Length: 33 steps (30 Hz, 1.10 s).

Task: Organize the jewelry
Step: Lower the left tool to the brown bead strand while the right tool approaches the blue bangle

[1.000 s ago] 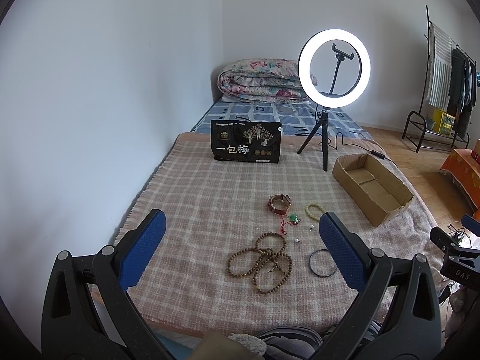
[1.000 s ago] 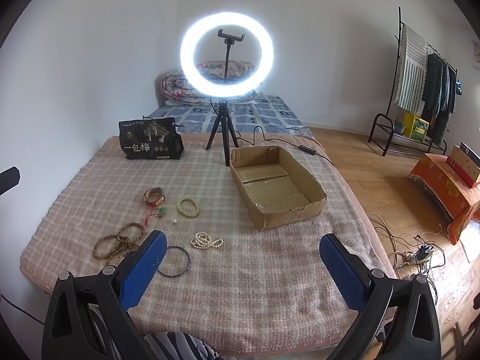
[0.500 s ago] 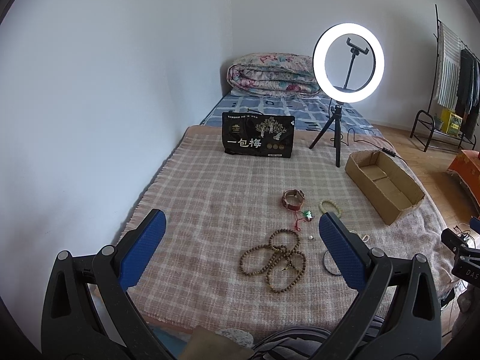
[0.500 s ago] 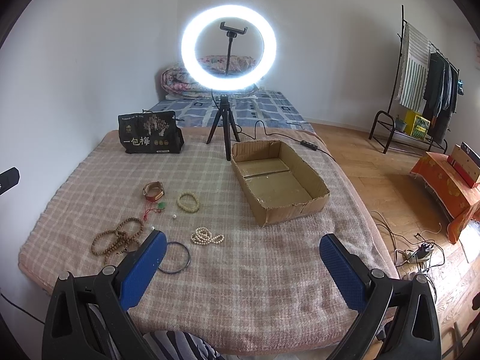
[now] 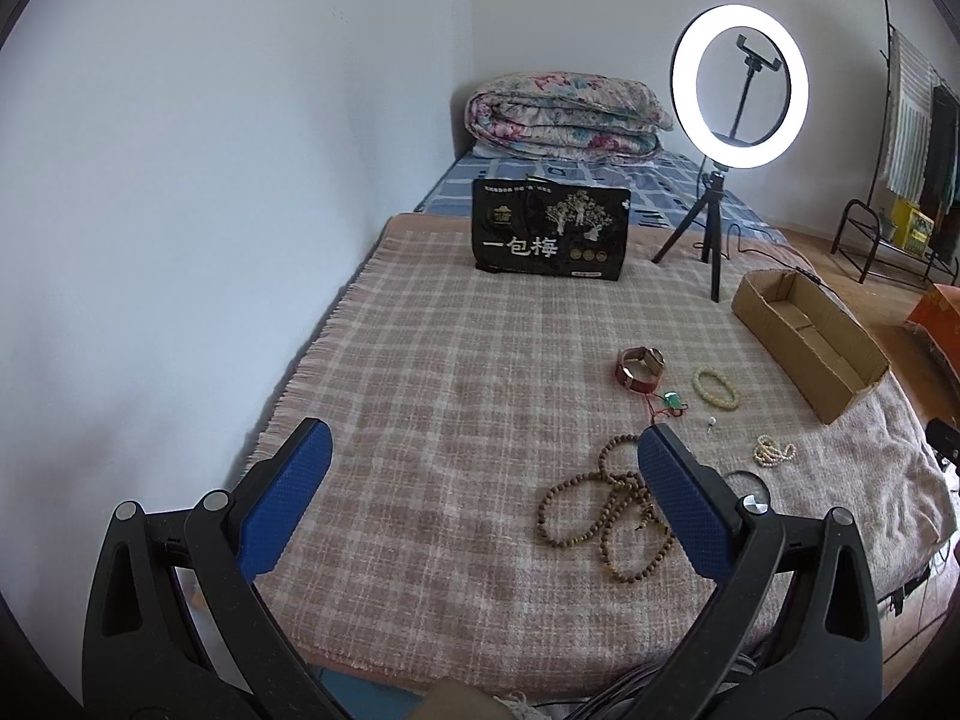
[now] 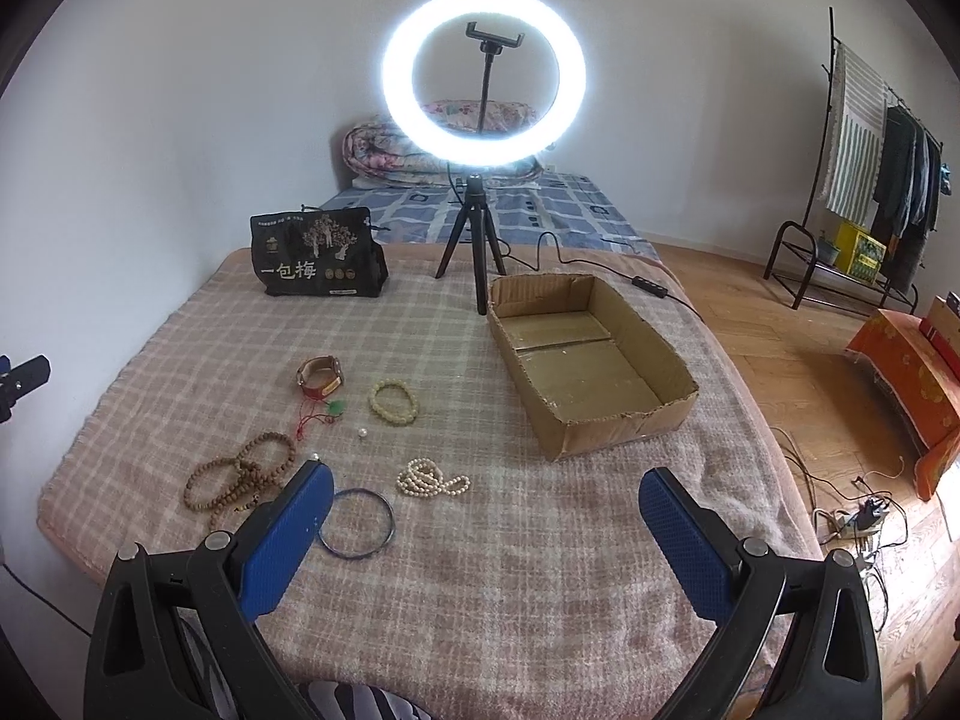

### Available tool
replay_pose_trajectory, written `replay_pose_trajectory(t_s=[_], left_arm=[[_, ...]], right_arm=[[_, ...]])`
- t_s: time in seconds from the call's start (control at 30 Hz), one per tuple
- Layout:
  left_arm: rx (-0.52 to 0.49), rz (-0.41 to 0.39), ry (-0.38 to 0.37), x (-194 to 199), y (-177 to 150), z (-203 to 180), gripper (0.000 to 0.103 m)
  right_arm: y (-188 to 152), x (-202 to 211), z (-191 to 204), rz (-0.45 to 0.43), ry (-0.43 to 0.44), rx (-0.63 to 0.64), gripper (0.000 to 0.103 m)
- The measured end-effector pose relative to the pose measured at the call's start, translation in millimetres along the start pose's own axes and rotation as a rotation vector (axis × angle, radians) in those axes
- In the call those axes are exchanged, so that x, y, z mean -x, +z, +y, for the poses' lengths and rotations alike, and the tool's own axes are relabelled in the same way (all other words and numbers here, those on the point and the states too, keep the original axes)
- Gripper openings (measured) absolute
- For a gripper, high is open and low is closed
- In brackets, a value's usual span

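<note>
Hovering over the near blanket edge, both left gripper and right gripper spread wide, gripping nothing. Blue bangle lying just beside right gripper's left finger, lower-left of frame; cardboard box waiting upper right, empty.

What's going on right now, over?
Both tongs, left and right, open, holding nothing. Jewelry loose on blanket; cardboard box empty. Nothing in the way.

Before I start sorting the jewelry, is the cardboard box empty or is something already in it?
Empty: the cardboard box shows only its bare brown floor.
</note>
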<state>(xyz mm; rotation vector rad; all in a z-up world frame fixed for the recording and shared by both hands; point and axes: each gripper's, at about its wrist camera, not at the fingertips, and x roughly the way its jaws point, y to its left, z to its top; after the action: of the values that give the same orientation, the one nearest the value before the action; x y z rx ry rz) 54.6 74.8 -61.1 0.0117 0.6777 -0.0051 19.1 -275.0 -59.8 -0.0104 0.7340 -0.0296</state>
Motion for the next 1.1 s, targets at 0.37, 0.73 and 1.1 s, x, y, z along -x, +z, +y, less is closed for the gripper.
replay_pose_trajectory(t_s=[0.37,0.73,1.1], left_arm=[[-0.048,0.143,-0.151,-51.2,-22.2,-18.3,0.100],[-0.137,0.294,-0.288,-108.0,-38.1,-52.9,0.098],[-0.203,0.395,-0.307,-165.5,-48.0,-82.7,0.090]], right_arm=[[-13.9,-60.0,8.4,0.153,0.053,0.118,0.102],[-26.3,-102.5,41.0,0.222,0.242,0.210,0.103],[-53.4,-152.6,77.9,0.347,0.282,0.333,0.103]])
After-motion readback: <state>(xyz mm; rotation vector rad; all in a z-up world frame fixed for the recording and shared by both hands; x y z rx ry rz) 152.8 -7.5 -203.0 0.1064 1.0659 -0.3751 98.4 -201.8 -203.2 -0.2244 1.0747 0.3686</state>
